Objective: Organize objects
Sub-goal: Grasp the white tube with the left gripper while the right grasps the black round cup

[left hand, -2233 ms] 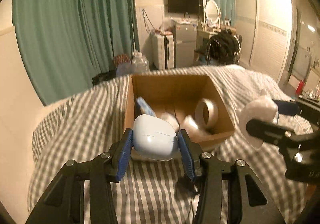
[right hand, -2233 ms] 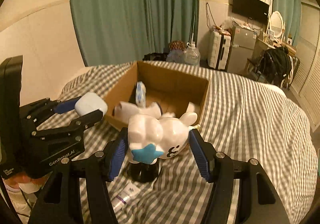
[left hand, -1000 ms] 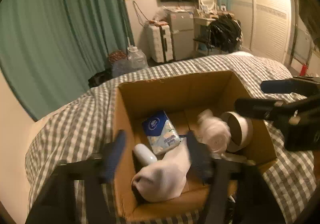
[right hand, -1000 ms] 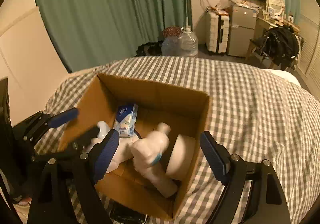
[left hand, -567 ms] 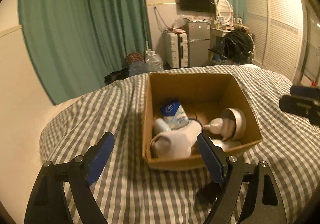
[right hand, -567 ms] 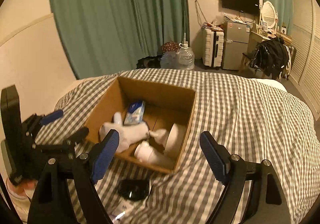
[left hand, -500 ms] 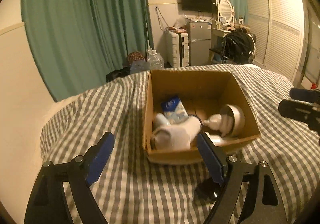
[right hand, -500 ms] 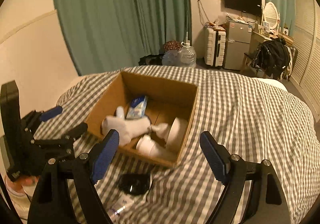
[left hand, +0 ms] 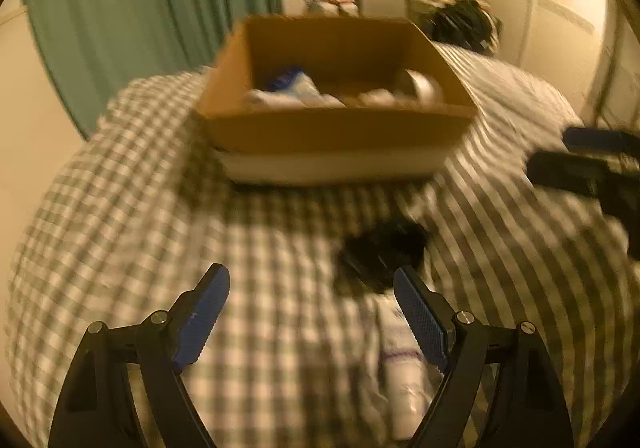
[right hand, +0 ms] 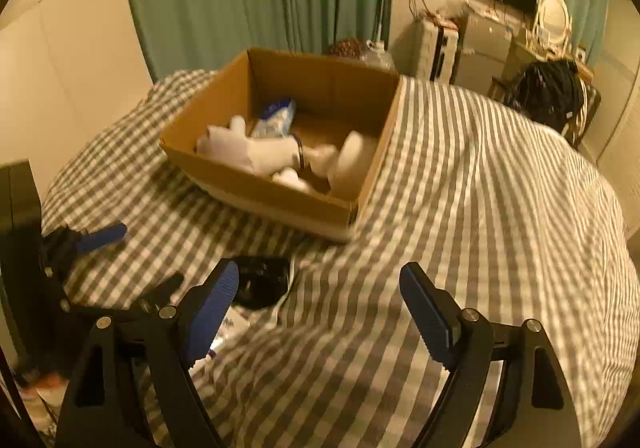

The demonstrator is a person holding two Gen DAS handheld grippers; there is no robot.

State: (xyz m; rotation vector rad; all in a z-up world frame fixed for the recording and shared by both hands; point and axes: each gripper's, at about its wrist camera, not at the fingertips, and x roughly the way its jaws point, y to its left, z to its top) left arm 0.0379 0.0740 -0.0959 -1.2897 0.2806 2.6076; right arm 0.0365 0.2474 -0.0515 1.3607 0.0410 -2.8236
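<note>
Left wrist view, blurred: left gripper (left hand: 310,314) gapes empty, nearer than the equally empty right gripper (right hand: 320,308) to what seems a white tube (left hand: 402,372), lying lengthwise toward the box (left hand: 336,128), just beside the black thing (left hand: 380,252).

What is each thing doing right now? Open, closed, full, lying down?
Left gripper: open, holding nothing.
Right gripper: open, holding nothing.
Cardboard box: open on top, things inside.
Black object: lying on the bedspread.
White tube: lying flat.
</note>
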